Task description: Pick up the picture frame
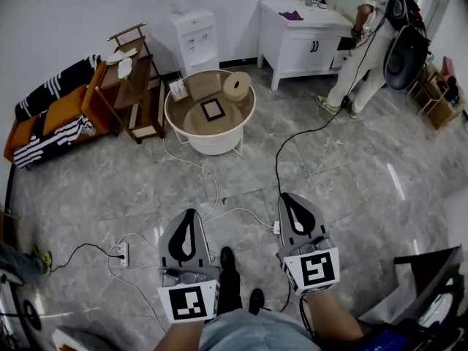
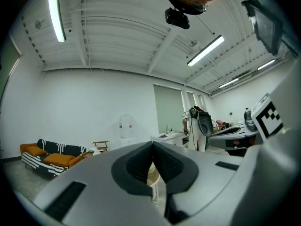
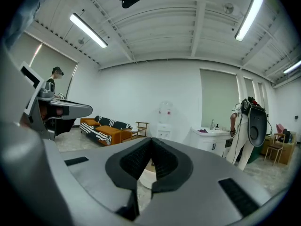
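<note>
A small dark picture frame (image 1: 213,109) lies flat on the round white table (image 1: 178,120), far ahead of me in the head view. My left gripper (image 1: 189,213) and right gripper (image 1: 290,197) hover low over the floor near my body, well short of the table. Both are shut with nothing between their jaws. In the left gripper view the jaw tips (image 2: 153,145) meet, and a sliver of the white table shows below them. The right gripper view shows its jaw tips (image 3: 151,140) closed too, with the table partly hidden behind them.
On the table lie a round wooden roll (image 1: 236,85) and a card (image 1: 178,89). A wooden shelf (image 1: 137,79) and orange sofa (image 1: 51,112) stand left; a water dispenser (image 1: 194,39) and white cabinet (image 1: 303,39) behind. A person (image 1: 365,46) stands at right. Cables (image 1: 197,168) and a power strip (image 1: 123,254) cross the floor.
</note>
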Demonstrator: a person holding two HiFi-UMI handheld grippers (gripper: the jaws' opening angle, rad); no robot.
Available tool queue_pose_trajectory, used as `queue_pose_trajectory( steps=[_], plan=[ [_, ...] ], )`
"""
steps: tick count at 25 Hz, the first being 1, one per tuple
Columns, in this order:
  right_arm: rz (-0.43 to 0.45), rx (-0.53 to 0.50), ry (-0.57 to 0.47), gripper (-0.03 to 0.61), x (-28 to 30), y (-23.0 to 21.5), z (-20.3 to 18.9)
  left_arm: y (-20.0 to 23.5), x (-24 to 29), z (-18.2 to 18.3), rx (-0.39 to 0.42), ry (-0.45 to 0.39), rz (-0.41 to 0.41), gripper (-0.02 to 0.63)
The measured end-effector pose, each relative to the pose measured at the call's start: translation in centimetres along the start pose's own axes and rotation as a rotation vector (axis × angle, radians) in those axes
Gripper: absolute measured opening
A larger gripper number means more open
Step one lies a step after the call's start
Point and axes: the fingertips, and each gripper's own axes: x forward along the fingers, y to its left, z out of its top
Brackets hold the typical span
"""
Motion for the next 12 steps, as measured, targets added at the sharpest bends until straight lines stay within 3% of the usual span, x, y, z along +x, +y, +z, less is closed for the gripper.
queue_pose_trajectory(
  steps=[6, 12],
  plan=[
    [-0.006, -0.039, -0.029, 0.014, 9.6, -0.3, 4.0, 6.4, 7.9, 0.4, -0.025, -0.010, 0.001, 0.015],
    [-0.063, -0.066, -0.080, 0.014, 14.3, -1.8, 7.7, 9.8, 12.9, 2.3, -0.010, -0.060, -0.022, 0.015]
  ],
)
